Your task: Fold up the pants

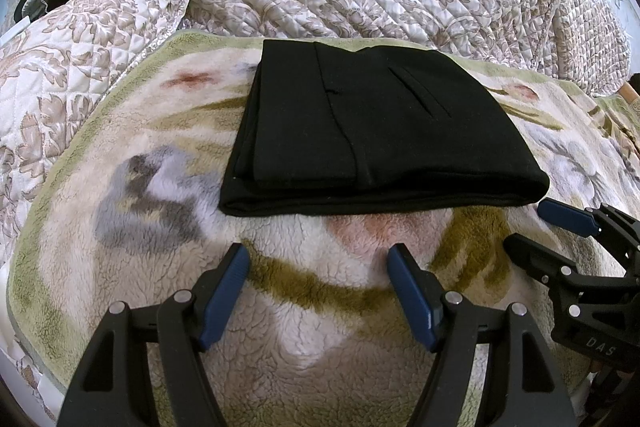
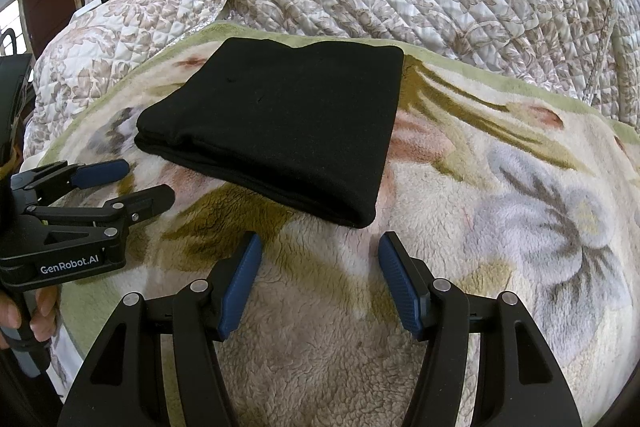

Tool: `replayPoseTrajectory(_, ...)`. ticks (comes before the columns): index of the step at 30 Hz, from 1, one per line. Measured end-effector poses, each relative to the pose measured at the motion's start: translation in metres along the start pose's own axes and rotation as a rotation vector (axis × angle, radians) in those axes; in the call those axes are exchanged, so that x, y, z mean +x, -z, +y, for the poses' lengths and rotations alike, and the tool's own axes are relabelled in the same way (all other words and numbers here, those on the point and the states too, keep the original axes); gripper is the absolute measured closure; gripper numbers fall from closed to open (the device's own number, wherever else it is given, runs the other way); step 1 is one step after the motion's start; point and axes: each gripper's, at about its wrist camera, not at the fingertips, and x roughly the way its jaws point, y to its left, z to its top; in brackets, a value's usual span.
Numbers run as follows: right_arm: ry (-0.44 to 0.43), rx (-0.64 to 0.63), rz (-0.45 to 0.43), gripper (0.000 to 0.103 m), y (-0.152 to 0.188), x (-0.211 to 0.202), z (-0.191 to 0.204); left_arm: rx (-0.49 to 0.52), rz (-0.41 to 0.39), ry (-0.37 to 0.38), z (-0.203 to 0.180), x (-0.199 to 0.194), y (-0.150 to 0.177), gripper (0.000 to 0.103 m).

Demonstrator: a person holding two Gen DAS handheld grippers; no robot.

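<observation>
Pants (image 1: 380,131) on blanket (image 1: 160,267)

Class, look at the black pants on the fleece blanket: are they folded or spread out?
Folded. The black pants lie as a compact rectangle on the fleece blanket, with stacked layers showing along the near edge and no legs extending.

Left gripper (image 1: 318,259) and right gripper (image 2: 318,247) both angled downward, side by side, jaws spread wide with nothing between them; fingers (image 2: 40,323) wrap the left handle.

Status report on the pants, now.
Left gripper and right gripper open, empty. Black pants folded flat on fleece blanket, clear of both. Nothing in the way.
</observation>
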Motion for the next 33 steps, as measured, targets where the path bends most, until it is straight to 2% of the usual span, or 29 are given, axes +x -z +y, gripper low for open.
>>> replayPoseTrajectory(33, -0.015, 0.016, -0.006, 0.041, 0.0019, -0.0001, 0.0019, -0.004, 0.013, 0.006, 0.001, 0.0026, -0.0004, 0.025)
